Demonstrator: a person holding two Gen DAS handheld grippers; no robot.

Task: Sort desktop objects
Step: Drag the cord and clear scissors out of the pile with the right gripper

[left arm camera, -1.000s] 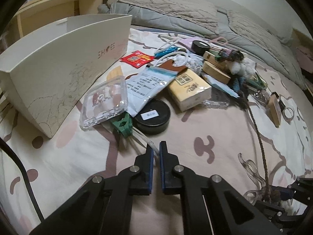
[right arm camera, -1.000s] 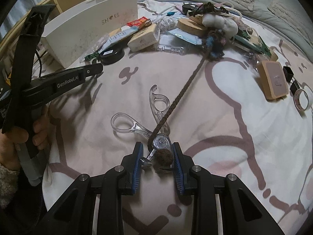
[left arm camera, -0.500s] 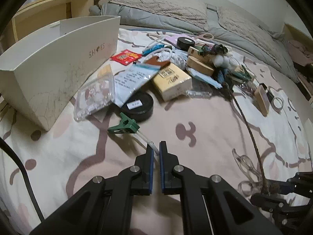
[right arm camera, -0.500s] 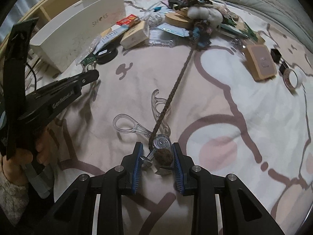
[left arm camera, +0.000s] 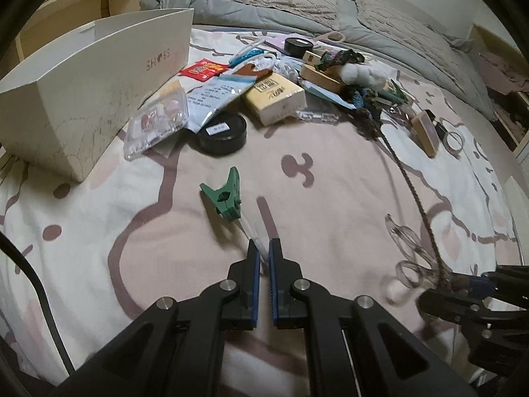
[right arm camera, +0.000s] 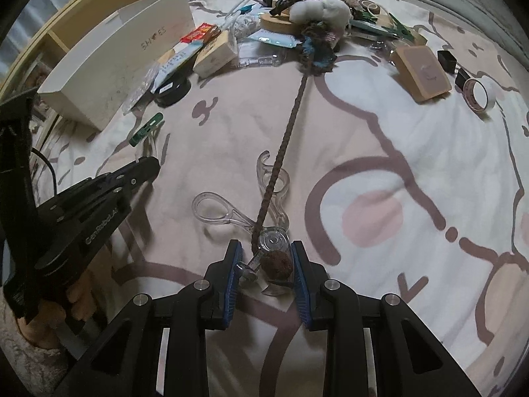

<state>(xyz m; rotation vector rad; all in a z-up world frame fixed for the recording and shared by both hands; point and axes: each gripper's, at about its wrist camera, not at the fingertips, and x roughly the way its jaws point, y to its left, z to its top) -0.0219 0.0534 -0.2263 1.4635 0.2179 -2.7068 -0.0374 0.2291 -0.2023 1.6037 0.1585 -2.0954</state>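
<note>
My left gripper point(left arm camera: 264, 258) is shut on the clear tail of a green clip point(left arm camera: 225, 198), which it holds just above the bedsheet; the clip also shows in the right wrist view point(right arm camera: 146, 129). My right gripper point(right arm camera: 266, 264) is shut on clear plastic scissors point(right arm camera: 231, 211) at their pivot, together with the knotted end of a brown braided cord point(right arm camera: 284, 139). The cord runs back to a pile of yarn and clutter point(right arm camera: 317, 43). The scissors' handles lie on the sheet. The right gripper shows at the lower right of the left wrist view point(left arm camera: 463, 284).
A white open box point(left arm camera: 99, 76) stands at the left. Beside it lie a clear case point(left arm camera: 155, 122), a black round tin point(left arm camera: 222, 130), a yellow box point(left arm camera: 274, 99) and paper packets. A wooden block point(right arm camera: 423, 72) and a tape roll point(right arm camera: 479, 94) lie at the right. A grey duvet point(left arm camera: 297, 3) is behind.
My left gripper has pulled the green clip back out from beside the black tin, away from the pile. My right gripper keeps its hold on the scissors and cord, drawn slightly back.
</note>
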